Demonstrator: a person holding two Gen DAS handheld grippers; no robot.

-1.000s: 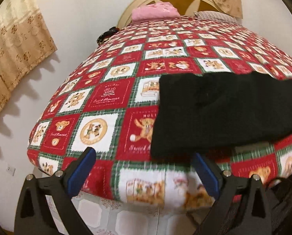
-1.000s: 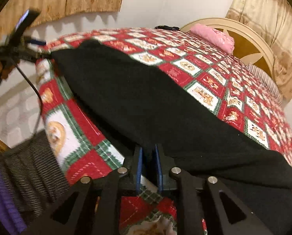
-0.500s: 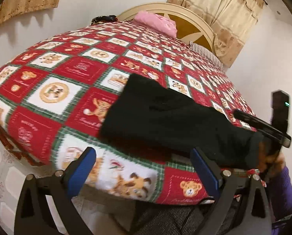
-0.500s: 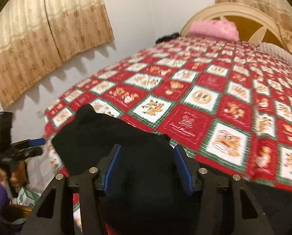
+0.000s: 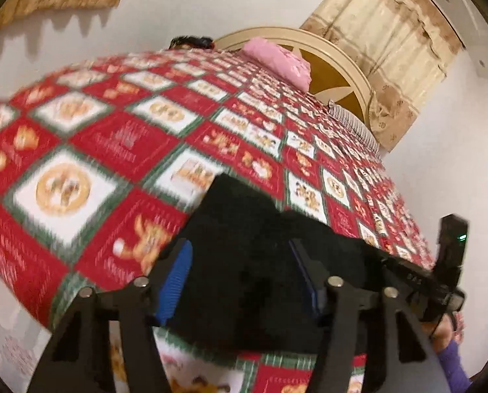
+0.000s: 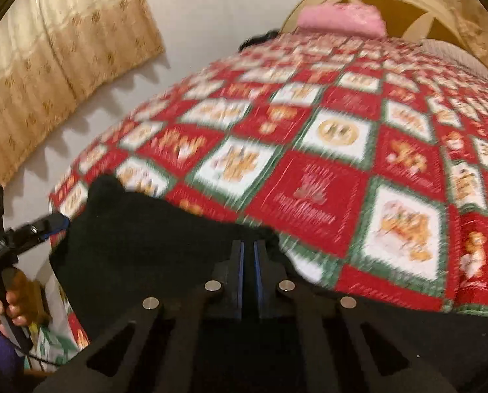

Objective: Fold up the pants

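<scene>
The black fabric pants (image 5: 253, 262) lie bunched at the near edge of the red patchwork quilt (image 5: 122, 150). The left gripper (image 5: 240, 275) is spread over them; the right gripper (image 6: 247, 271) appears pinched on the cloth, though blur obscures contact.

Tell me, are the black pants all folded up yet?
Not yet. Done so far: the black pants lie flat near the edge of the teddy-bear quilt in a fairly short, wide shape, so at least one fold seems made. In hand: the right gripper has its jaws nearly shut at the cloth's edge, and the left gripper sits open over the other end. Left: probably one more fold.
</scene>
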